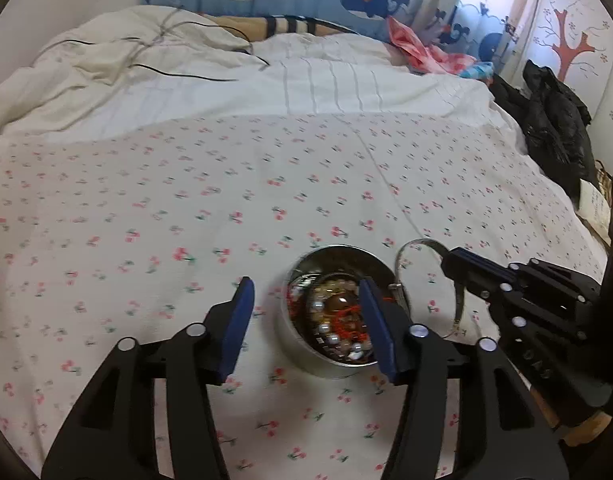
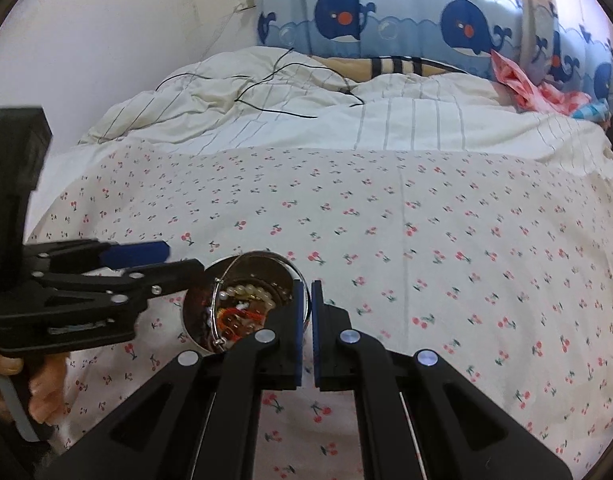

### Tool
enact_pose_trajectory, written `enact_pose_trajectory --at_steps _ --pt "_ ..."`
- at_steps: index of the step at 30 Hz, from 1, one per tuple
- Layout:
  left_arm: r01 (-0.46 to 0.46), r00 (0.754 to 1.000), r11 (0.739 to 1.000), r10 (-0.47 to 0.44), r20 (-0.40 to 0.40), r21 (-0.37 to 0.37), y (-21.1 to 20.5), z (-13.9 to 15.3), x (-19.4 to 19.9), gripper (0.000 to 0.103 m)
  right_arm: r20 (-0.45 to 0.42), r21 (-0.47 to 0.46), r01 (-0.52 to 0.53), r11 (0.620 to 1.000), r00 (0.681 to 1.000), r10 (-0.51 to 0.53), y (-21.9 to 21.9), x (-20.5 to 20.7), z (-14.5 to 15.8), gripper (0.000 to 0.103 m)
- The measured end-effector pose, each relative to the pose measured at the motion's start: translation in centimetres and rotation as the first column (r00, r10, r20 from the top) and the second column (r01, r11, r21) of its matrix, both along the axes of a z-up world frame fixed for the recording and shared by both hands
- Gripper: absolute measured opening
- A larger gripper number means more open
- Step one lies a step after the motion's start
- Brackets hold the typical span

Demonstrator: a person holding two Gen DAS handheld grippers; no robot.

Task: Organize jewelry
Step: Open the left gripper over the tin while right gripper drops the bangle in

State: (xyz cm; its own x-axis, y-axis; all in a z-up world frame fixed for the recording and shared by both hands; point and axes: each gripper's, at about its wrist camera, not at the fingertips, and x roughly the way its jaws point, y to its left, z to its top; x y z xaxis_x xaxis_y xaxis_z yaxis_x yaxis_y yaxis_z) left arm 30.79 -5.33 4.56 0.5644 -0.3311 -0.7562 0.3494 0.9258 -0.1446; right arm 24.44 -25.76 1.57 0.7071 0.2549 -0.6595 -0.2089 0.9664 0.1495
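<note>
A round metal tin point(image 1: 306, 360) point(image 2: 189, 320) stands on the cherry-print sheet, filled with pearl and amber beads point(image 1: 338, 312) point(image 2: 250, 292) and red cord. My left gripper point(image 1: 306, 284) point(image 2: 182, 260) hangs open just over the tin's left side, with its right pad above the beads and nothing pinched. My right gripper point(image 2: 307, 286) point(image 1: 446, 256) is shut on a thin silver bangle point(image 1: 420, 241) point(image 2: 212, 312). In the right wrist view the bangle's loop hangs over the tin's mouth. In the left wrist view it stands just right of the tin.
The sheet point(image 1: 226, 200) stretches flat beyond the tin. A crumpled white duvet point(image 2: 266, 92) with a black cable point(image 2: 274, 110) lies at the back. Pink clothes point(image 1: 418, 48) and a black bag point(image 1: 554, 120) sit at the right. A hand point(image 2: 46, 392) holds the left gripper's handle.
</note>
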Motion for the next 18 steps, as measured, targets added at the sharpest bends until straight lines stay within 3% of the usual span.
enact_pose_trajectory --at_steps 6,12,13,15,18 --pt "-0.048 0.998 0.998 0.046 0.037 0.051 1.3 0.6 -1.3 0.06 -0.026 -0.038 -0.039 0.999 0.999 0.038 2.8 1.6 -1.0 0.004" --pt "-0.077 0.995 0.991 0.068 0.079 0.107 1.0 0.5 -2.6 0.073 -0.06 -0.06 -0.038 0.998 0.998 0.034 3.5 2.0 -2.6 0.005" --pt "-0.08 0.994 0.99 0.07 0.085 0.113 0.9 0.5 -2.7 0.074 -0.065 -0.061 -0.033 0.998 0.997 0.029 3.4 2.0 -2.8 0.007" --pt "-0.079 0.994 0.99 0.069 0.085 0.115 0.7 0.4 -3.0 0.076 -0.059 -0.048 -0.014 0.999 0.998 0.011 2.9 1.8 -2.8 0.027" --pt "-0.092 0.992 0.985 0.077 0.104 0.147 0.4 0.2 -3.9 0.08 -0.019 -0.016 0.024 1.0 1.0 -0.024 1.6 0.4 -1.5 0.029"
